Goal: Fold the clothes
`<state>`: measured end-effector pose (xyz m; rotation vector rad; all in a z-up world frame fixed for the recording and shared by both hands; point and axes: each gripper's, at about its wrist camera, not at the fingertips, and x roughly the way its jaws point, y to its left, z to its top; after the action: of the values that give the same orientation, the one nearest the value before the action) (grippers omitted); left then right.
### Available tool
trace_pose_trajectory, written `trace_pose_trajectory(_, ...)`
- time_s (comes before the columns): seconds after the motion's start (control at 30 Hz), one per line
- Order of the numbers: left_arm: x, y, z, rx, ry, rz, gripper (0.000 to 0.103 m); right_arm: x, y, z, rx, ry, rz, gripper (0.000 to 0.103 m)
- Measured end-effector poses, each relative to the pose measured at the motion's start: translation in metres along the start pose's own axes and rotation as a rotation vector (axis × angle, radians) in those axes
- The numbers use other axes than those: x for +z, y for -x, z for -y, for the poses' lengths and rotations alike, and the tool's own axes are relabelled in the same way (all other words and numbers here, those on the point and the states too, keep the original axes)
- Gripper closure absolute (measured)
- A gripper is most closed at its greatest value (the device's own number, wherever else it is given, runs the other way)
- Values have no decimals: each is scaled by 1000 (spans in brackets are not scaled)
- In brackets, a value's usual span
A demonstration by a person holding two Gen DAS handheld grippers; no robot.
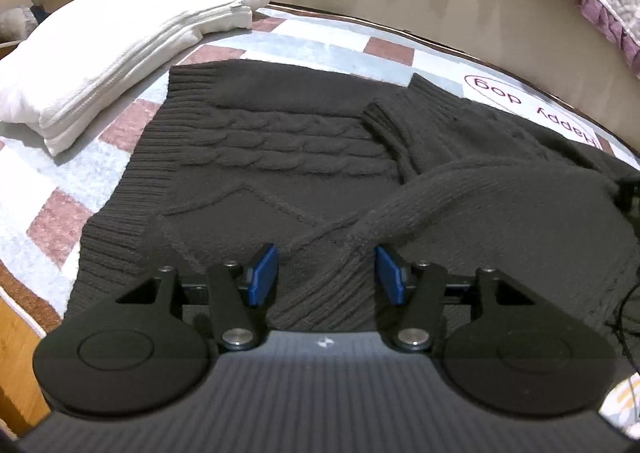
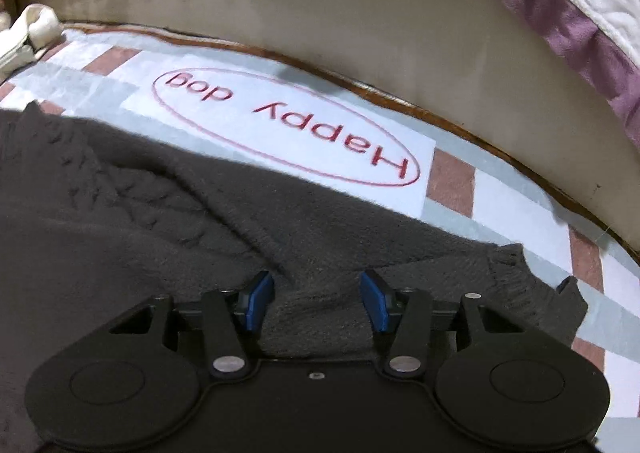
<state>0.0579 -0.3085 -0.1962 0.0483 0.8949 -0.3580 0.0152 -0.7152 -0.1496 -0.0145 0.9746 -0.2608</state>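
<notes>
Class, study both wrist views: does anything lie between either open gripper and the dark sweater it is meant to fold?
Nothing visible does. The left gripper and right gripper both sit open directly over the dark sweater. The folded white garment lies off to one side.

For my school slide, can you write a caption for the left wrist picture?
Open left tongs hover over a dark cable-knit sweater on a checked mat, beside folded white clothes.

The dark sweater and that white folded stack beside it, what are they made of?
The dark sweater looks like chunky knitted yarn, wool or acrylic: cable braids, ribbed hem, fuzzy matte surface. The white folded stack seems a soft, fleecy or ribbed cotton-like fabric; which exactly is unclear.
</notes>
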Motion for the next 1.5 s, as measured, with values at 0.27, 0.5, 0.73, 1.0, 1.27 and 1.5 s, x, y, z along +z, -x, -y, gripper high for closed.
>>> trace_pose_trajectory(0.27,1,-6,4,-46,-41,22,49,36,20,44,77,-263,226,90)
trace_pose_trajectory(0.5,2,-10,18,-40,-142,52,92,35,-18,67,237,-375,121,68)
trace_pose_trajectory(0.73,10,-10,10,-59,-62,58,90,-2,1,110,326,-655,80,37)
trace_pose_trajectory(1.0,10,4,14,-25,-79,138,92,-51,16,153,321,-964,-6,36)
trace_pose_trajectory(1.27,12,5,8,-6,-57,116,90,-27,-14,117,23,-653,177,88)
trace_pose_trajectory(1.5,11,-3,5,55,-52,71,66,-23,-8,128,-141,-593,174,57)
